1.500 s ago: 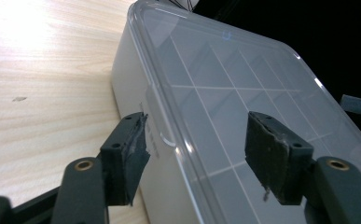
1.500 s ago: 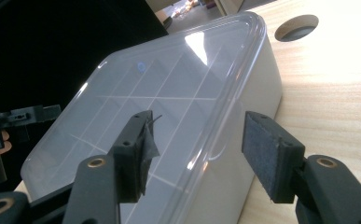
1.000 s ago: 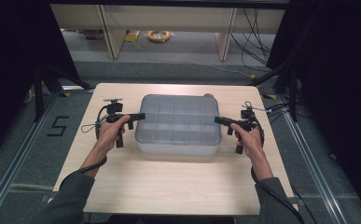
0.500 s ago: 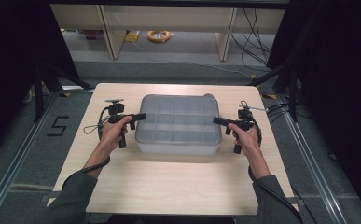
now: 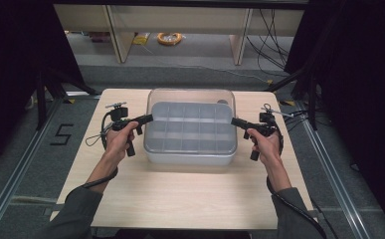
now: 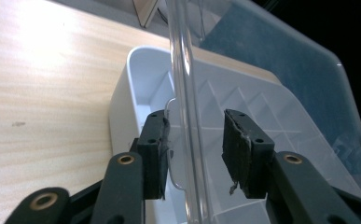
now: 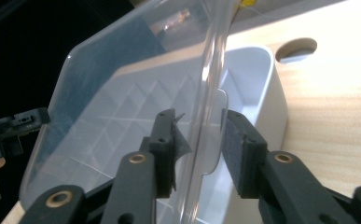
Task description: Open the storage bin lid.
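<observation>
A white compartment box [image 5: 190, 158] stands mid-table. Its clear lid [image 5: 190, 97] hovers just above it, held at both short ends. My left gripper [image 5: 147, 118] grips the lid's left rim and my right gripper [image 5: 234, 121] its right rim. Both pairs of jaws have just been closing. In the left gripper view the lid's rim [image 6: 187, 93] runs between the pads of the left gripper [image 6: 194, 151], above the box [image 6: 122, 98]. In the right gripper view the right gripper [image 7: 199, 147] clamps the lid's edge tab [image 7: 213, 140] over the box [image 7: 274, 88].
The wooden table [image 5: 180, 199] has bare room in front of the box and a round hole [image 7: 297, 46] near its far right corner. Beyond it stand shelf legs and an orange cable coil [image 5: 170, 38] on the floor. Metal rails flank the table.
Both pairs of jaws have closed onto the lid's ends. The lid has come up off the box, and the left hand has risen slightly.
</observation>
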`<state>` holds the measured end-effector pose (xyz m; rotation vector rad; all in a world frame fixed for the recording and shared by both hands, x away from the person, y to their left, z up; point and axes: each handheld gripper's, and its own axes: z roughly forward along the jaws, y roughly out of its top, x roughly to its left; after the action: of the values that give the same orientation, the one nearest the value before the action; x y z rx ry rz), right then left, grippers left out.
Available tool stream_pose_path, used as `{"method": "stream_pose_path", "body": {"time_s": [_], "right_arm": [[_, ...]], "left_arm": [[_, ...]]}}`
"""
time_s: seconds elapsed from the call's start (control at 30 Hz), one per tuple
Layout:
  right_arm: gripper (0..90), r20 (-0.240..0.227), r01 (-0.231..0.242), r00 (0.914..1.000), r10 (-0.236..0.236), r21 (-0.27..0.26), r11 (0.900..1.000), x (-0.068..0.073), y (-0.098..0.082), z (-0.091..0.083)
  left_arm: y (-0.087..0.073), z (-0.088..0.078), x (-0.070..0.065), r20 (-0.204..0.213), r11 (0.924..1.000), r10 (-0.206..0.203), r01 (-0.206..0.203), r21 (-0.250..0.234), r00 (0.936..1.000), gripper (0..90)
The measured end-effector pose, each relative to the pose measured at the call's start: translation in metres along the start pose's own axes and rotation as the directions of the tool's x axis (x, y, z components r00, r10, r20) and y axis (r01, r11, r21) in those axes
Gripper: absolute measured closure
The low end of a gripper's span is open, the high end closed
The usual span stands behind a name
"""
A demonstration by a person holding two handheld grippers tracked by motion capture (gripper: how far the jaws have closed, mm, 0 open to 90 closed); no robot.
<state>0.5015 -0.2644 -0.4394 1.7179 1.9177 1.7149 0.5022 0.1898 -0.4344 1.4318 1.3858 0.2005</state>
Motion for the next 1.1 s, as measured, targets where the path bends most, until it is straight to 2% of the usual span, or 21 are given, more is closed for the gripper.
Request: {"method": "stream_pose_path", "body": {"time_s": [0.03,0.07,0.17,0.2,0.27,0.3,0.43,0.63,0.73,0.77,0.9,0.93,0.97,1.0,1.03,1.07,1.1], "right_arm": [[69.5,-0.013,0.003,0.9999,-0.003,-0.017,1.0,0.001,0.0,-0.002],[70.0,-0.006,0.033,0.9994,-0.033,-0.025,0.999,0.001,0.002,-0.004],[73.4,-0.03,0.042,0.9986,-0.044,-0.053,0.998,0.001,0.004,-0.009],[73.4,-0.024,0.011,0.9996,-0.012,-0.046,0.999,0.005,0.005,-0.011],[73.4,-0.01,0.059,0.9982,-0.06,-0.063,0.996,0.007,0.007,-0.013],[73.3,-0.009,0.048,0.9988,-0.048,-0.061,0.997,0.009,0.007,-0.015],[73.4,-0.017,0.057,0.9982,-0.058,-0.076,0.996,0.015,0.011,-0.022],[73.0,-0.01,0.092,0.9956,-0.094,-0.098,0.991,0.026,0.014,-0.034],[73.0,-0.015,0.101,0.9946,-0.103,-0.109,0.989,0.033,0.013,-0.04],[73.0,-0.006,0.135,0.9906,-0.136,-0.115,0.984,0.033,0.013,-0.041],[73.0,-0.011,0.135,0.9905,-0.137,-0.114,0.984,0.042,0.006,-0.049],[73.0,-0.005,0.154,0.9878,-0.155,-0.112,0.982,0.043,0.005,-0.05],[73.0,-0.003,0.144,0.9894,-0.145,-0.117,0.983,0.046,0.002,-0.052],[73.0,-0.003,0.176,0.984,-0.178,-0.117,0.977,0.045,0.002,-0.054],[73.0,-0.013,0.155,0.9874,-0.157,-0.111,0.982,0.051,-0.002,-0.058],[73.0,-0.011,0.179,0.9833,-0.182,-0.118,0.977,0.052,-0.003,-0.06],[73.1,-0.013,0.159,0.9867,-0.162,-0.111,0.981,0.055,-0.008,-0.062]], "left_arm": [[0.001,-0.002,-0.002,0.0,1.0,0.001,-0.001,-0.008,1.0,61.1],[0.001,-0.004,-0.005,-0.001,0.9999,0.004,-0.004,-0.015,1.0,61.6],[0.002,-0.007,-0.009,-0.008,0.9996,0.012,-0.012,-0.027,0.9999,62.0],[0.002,-0.008,-0.011,-0.008,0.9994,0.012,-0.012,-0.033,0.9999,62.1],[0.001,-0.011,-0.014,-0.006,0.9989,0.022,-0.022,-0.042,0.9997,61.9],[0.002,-0.012,-0.016,-0.006,0.9987,0.022,-0.022,-0.047,0.9997,62.0],[0.005,-0.019,-0.023,0.005,0.9974,0.034,-0.034,-0.064,0.9994,62.0],[0.005,-0.032,-0.035,0.007,0.9933,0.071,-0.07,-0.091,0.9974,61.7],[0.002,-0.039,-0.037,0.004,0.9917,0.083,-0.083,-0.098,0.9965,61.3],[0.0,-0.041,-0.038,0.005,0.9916,0.081,-0.08,-0.102,0.9967,61.1],[-0.006,-0.05,-0.04,0.006,0.9905,0.091,-0.09,-0.104,0.9959,60.7],[-0.008,-0.054,-0.041,0.004,0.9898,0.1,-0.099,-0.102,0.995,60.5],[-0.01,-0.057,-0.042,0.003,0.9894,0.106,-0.105,-0.1,0.9944,60.3],[-0.012,-0.061,-0.043,0.004,0.9891,0.112,-0.111,-0.096,0.9937,60.1],[-0.014,-0.064,-0.043,0.006,0.9885,0.118,-0.116,-0.096,0.993,60.1],[-0.017,-0.068,-0.044,0.003,0.9871,0.128,-0.127,-0.097,0.9918,60.0],[-0.02,-0.071,-0.045,0.0,0.9866,0.136,-0.135,-0.091,0.9908,59.5]]}}
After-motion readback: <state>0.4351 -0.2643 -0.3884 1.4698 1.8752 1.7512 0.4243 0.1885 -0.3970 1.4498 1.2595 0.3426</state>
